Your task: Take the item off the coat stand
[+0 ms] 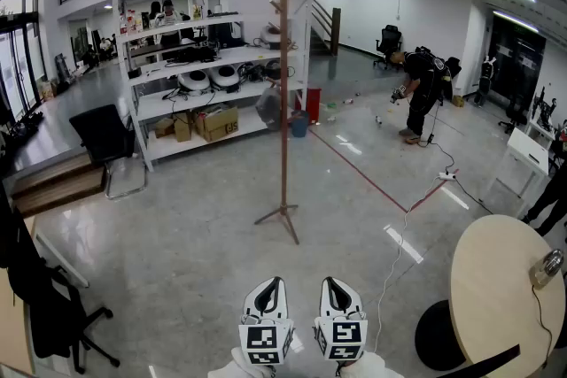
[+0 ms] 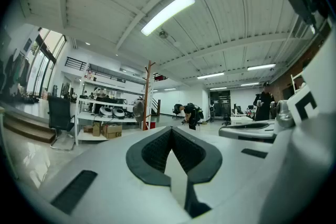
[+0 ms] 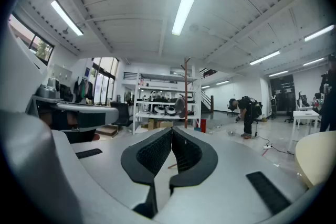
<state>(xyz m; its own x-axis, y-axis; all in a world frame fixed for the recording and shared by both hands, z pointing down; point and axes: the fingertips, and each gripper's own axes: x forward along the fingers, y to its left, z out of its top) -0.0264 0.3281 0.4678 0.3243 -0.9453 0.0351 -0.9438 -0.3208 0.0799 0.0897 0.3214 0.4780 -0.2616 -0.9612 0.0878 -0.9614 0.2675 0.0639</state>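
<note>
A slim wooden coat stand (image 1: 283, 146) stands upright on splayed feet, pegs near its top, just in front of the white shelf rack (image 1: 190, 98). A grey item (image 1: 268, 106), possibly a hat, hangs about halfway up its pole on the rack's side.

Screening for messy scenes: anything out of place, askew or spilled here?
Small debris lies scattered on the floor near the bent-over person, and a power strip with its cable trails across the open floor. The coat stand stands upright, its grey item hanging normally.
</note>
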